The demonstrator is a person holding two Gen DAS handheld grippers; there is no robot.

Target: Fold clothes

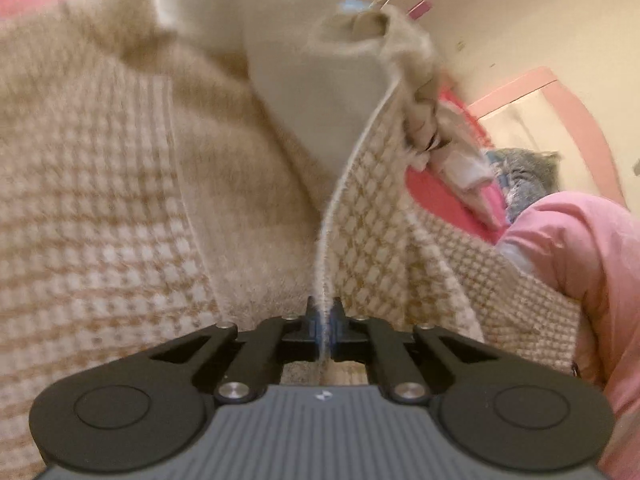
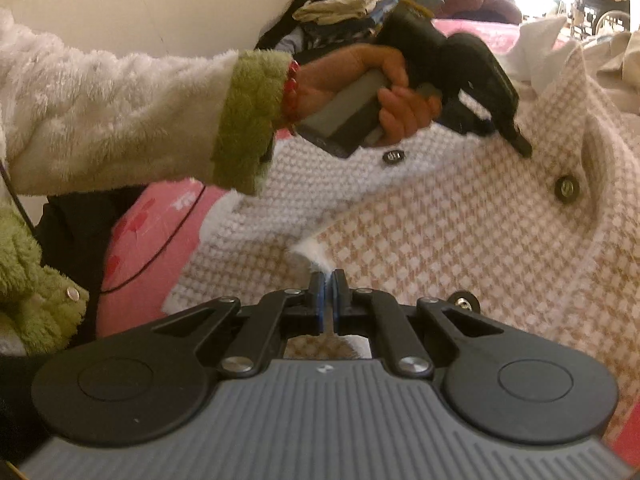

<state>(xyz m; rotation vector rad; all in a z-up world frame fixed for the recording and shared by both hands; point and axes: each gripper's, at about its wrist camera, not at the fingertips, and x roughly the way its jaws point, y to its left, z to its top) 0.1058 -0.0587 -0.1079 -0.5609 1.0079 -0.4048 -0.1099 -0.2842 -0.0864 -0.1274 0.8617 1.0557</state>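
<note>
The beige-and-white houndstooth knitted cardigan point(image 2: 460, 240) hangs spread between the two tools, lifted above a pink patterned bed cover point(image 2: 148, 240). In the right wrist view the right tool point(image 2: 328, 280) has its two black fingers with blue pads pressed together on a white fluffy edge of the cardigan, which sticks up just beyond the tips. The fabric fans out from that pinch toward the upper right, its front showing dark round buttons point(image 2: 565, 189) and a band of plain white knit point(image 2: 320, 184) along the upper left.

Across the cardigan, the person's left hand point(image 2: 384, 96) grips the grey handle of the left tool point(image 2: 520, 146), whose black fingers point down into the upper edge of the garment; a red bead bracelet point(image 2: 291, 88) sits at the wrist, below a fluffy white sleeve with a green cuff point(image 2: 248, 120).

In the left wrist view the left tool point(image 1: 324, 312) is clamped on a thin white-trimmed edge of the same cardigan point(image 1: 100, 200), which runs straight up out of the closed tips. The checked outer side falls away to the left and right, and the plain beige inner side point(image 1: 312, 92) shows above, blurred. At the right edge is a pink padded garment point(image 1: 580, 264), and behind it a cream wall point(image 1: 500, 20) with a pink frame point(image 1: 568, 96).
</note>
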